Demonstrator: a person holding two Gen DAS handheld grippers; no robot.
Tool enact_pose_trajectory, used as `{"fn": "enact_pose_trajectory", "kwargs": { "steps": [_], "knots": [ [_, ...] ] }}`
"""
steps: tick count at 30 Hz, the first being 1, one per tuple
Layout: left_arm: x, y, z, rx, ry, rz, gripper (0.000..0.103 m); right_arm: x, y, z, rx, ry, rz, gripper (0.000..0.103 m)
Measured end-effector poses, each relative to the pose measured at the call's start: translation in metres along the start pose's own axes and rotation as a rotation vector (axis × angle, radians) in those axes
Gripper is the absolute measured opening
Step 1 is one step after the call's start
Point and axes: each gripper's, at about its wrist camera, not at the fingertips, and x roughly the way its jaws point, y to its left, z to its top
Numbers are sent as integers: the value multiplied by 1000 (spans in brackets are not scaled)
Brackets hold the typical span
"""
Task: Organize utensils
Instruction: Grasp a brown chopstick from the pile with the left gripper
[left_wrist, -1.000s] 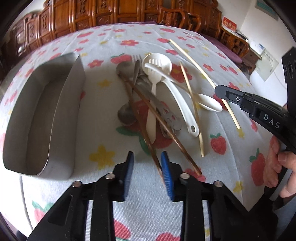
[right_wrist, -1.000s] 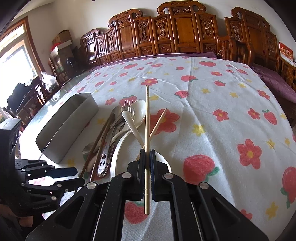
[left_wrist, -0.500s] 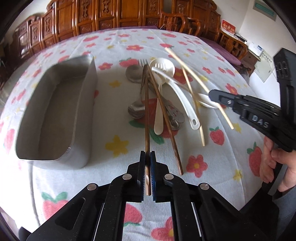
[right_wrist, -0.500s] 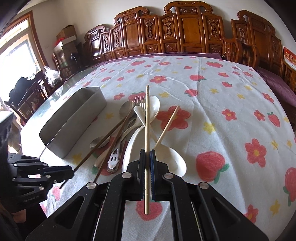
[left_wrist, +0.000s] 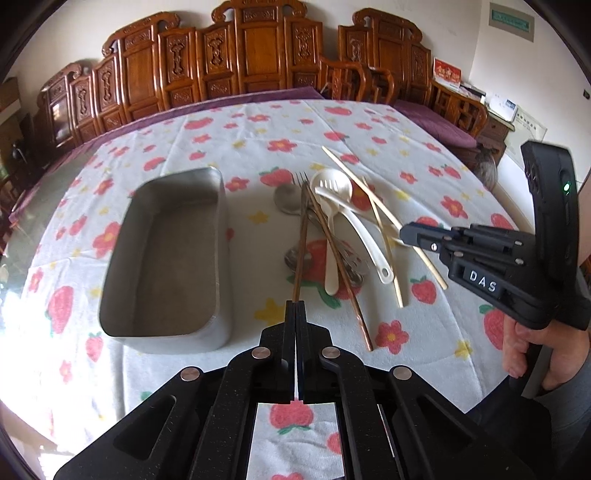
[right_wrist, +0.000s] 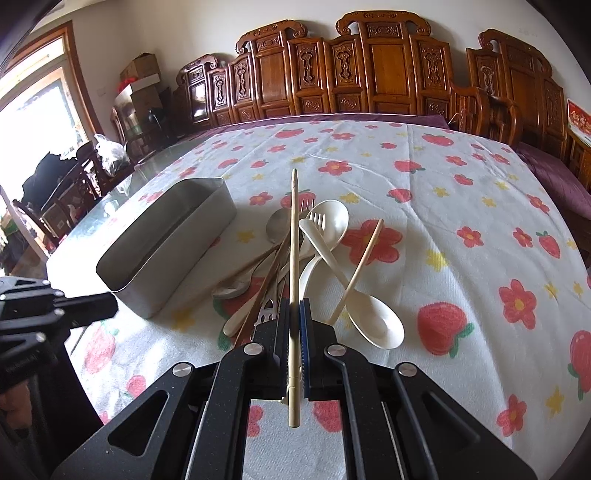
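A pile of utensils (left_wrist: 332, 229) lies on the flowered tablecloth: white plastic spoons and fork, metal spoons, a metal fork, chopsticks. My left gripper (left_wrist: 296, 306) is shut on a brown chopstick (left_wrist: 300, 243) that points toward the pile. A second brown chopstick (left_wrist: 340, 266) lies beside it. My right gripper (right_wrist: 294, 306) is shut on a pale chopstick (right_wrist: 293, 236) and holds it over the pile; it also shows in the left wrist view (left_wrist: 410, 234). Another pale chopstick (right_wrist: 360, 262) lies across a white spoon (right_wrist: 373, 321).
An empty metal tray (left_wrist: 122, 266) stands left of the pile, also in the right wrist view (right_wrist: 122, 266). Carved wooden chairs (left_wrist: 258, 62) line the table's far side. A glass table edge (right_wrist: 110, 195) shows at the left.
My left gripper closed on the brown chopstick and lifted its near end, turning it away from its partner. My right gripper kept its pale chopstick and rose slightly.
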Motion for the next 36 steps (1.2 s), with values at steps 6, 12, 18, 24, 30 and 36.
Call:
{"fn": "enact_pose_trajectory", "kwargs": {
  "steps": [6, 12, 18, 24, 30, 36],
  "knots": [
    [2, 2, 4, 7, 2, 16, 0, 0, 1, 0, -4, 0, 0, 6],
    [33, -1, -9, -5, 78, -23, 15, 5, -4, -3, -3, 12, -17, 6],
    [60, -13, -16, -4, 119, -53, 29, 7, -11, -3, 13, 14, -19, 6],
    [81, -27, -21, 62, 143, -10, 21, 7, -10, -4, 9, 16, -22, 6],
    [78, -21, -22, 62, 136, 13, 4, 9, -7, -4, -3, 20, -21, 6],
    [52, -12, -16, 62, 85, 11, 4, 8, -5, -2, -5, 14, -18, 6]
  ]
}}
